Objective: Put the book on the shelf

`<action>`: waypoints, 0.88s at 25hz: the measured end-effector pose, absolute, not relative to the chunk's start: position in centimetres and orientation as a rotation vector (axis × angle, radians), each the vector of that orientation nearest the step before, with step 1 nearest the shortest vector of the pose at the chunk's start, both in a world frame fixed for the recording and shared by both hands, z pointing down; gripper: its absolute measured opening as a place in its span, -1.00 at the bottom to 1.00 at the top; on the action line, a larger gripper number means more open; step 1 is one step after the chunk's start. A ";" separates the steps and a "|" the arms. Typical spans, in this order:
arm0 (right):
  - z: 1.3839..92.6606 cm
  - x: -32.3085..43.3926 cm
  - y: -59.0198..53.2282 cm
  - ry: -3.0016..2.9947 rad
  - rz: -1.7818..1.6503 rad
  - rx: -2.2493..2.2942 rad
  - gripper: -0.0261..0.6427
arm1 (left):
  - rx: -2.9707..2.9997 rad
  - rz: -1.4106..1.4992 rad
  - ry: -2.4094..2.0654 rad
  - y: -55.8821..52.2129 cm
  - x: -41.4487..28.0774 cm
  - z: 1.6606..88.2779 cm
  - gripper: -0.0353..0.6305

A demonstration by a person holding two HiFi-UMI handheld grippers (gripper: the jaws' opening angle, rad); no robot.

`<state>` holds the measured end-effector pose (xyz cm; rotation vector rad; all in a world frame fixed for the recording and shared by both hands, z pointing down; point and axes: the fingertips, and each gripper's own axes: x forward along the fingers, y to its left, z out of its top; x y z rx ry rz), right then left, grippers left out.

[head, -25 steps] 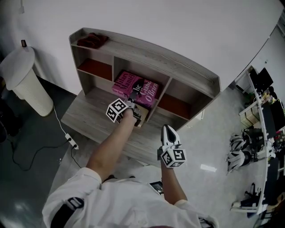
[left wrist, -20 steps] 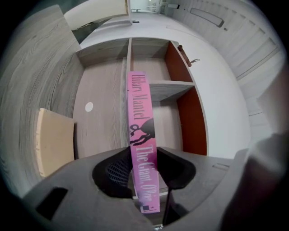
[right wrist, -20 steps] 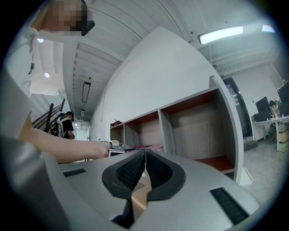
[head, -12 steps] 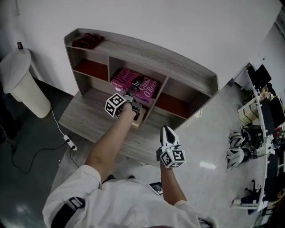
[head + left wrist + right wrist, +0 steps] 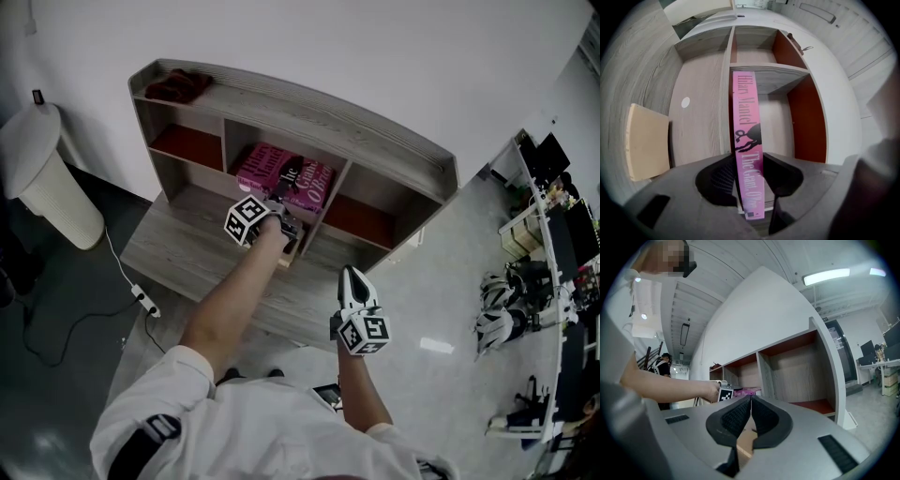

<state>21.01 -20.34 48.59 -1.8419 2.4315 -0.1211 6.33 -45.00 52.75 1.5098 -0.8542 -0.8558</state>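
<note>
A pink book [image 5: 281,176] sits in the middle compartment of the grey wooden shelf unit [image 5: 394,150], its lettered cover facing up toward the head view. My left gripper [image 5: 286,218] reaches level into that compartment's mouth and is shut on the book's near edge. In the left gripper view the pink spine [image 5: 747,140] runs straight out between the two dark pads of the left gripper [image 5: 749,161]. My right gripper [image 5: 352,281] hangs back in front of the shelf's low deck, shut with nothing in it. The right gripper view shows the right gripper [image 5: 750,404] with its pads together.
A tan block [image 5: 291,251] lies on the shelf's lower deck [image 5: 187,248] just beside my left gripper, seen also as the tan block [image 5: 647,140]. A dark red cloth [image 5: 173,86] lies on the shelf top. A white bin [image 5: 47,178] stands left; a cable and power strip [image 5: 142,298] lie on the floor.
My left gripper has slid the book a little deeper into the middle compartment. The right gripper has stayed where it was.
</note>
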 end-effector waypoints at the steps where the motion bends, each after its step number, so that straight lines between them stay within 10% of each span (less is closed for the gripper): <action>1: 48.7 21.0 -20.4 2.429 -0.125 -1.841 -0.88 | 1.519 -0.857 -0.851 -45.0 6.4 52.6 -0.43; 10: 49.0 20.5 -20.6 2.434 -0.140 -1.821 -0.87 | 1.627 -0.802 -0.813 -44.8 6.8 50.9 0.09; 22: 49.1 19.8 -21.0 2.443 -0.156 -1.792 -0.87 | 1.687 -0.608 -0.845 -44.1 7.2 51.7 0.31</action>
